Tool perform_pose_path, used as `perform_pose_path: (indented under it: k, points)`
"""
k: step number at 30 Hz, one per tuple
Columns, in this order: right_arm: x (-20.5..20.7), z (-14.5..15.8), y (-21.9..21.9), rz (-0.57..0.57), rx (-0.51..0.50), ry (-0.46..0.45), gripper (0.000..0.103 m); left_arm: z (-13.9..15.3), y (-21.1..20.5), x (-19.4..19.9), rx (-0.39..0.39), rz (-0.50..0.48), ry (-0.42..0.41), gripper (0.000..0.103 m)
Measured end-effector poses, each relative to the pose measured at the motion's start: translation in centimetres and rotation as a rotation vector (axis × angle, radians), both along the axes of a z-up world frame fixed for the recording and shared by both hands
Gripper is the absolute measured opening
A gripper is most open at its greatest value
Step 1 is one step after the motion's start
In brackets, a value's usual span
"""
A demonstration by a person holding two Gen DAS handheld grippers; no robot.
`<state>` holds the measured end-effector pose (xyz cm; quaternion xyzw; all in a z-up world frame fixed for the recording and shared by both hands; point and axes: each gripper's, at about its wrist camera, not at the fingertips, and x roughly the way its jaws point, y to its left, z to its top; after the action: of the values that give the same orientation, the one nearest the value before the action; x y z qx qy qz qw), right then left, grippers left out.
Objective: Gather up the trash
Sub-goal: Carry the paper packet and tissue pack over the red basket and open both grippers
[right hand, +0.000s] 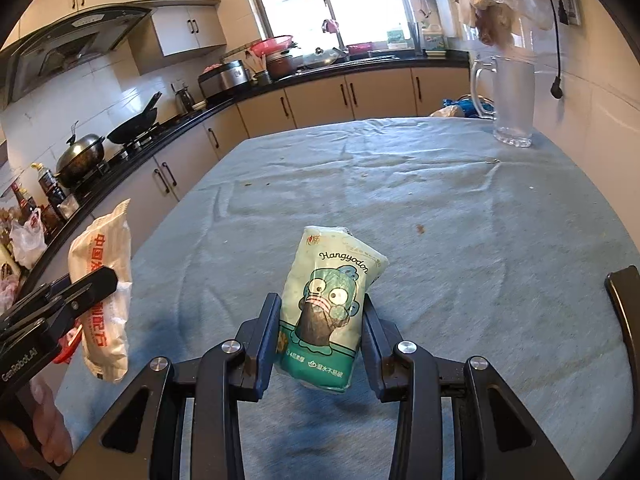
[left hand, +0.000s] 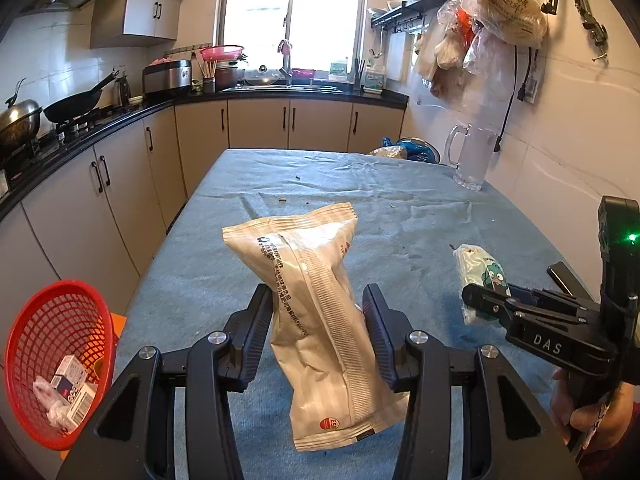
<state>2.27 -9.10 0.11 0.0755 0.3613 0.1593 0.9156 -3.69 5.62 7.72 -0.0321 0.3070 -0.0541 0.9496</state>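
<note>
Your left tool [left hand: 318, 316] pinching the white snack bag [left hand: 316, 312] above the blue worktop [left hand: 400, 216], your right tool [right hand: 320, 320] pinching the green tissue pack [right hand: 328, 304], red basket [left hand: 52, 332] at left holding small boxes.

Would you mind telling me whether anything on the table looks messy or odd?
Yes: small dark crumbs and a brownish stain mark the wrinkled blue tablecloth. Otherwise nothing stands out.

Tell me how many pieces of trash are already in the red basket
3 visible in the red basket, seen from the left wrist: two small printed boxes, one above the other, and a crumpled clear plastic wrapper beside them. The basket wall may hide more.
</note>
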Motion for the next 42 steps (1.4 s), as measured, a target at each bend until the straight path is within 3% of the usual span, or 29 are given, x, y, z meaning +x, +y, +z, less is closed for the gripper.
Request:
perform_pose_path:
  k: [11,23,35,42]
  points:
    - [-1.1,0.6,3.6,0.068,-0.01,0.002,0.041,0.3,1.7,-1.3,-0.019,0.027,-0.005,0.045]
    - [-1.2,1.7,8.8,0.167,-0.015,0.011,0.041,1.2,7.1,-3.2,-0.069,0.11,-0.034,0.045]
    - [-0.9,3.1,16.4,0.314,-0.022,0.006,0.041,1.7,14.7,-5.5,-0.086,0.263,-0.06,0.046]
    - [-1.6,3.9,22.5,0.446,-0.022,0.007,0.043,0.6,21.4,-6.9,-0.104,0.408,-0.04,0.046]
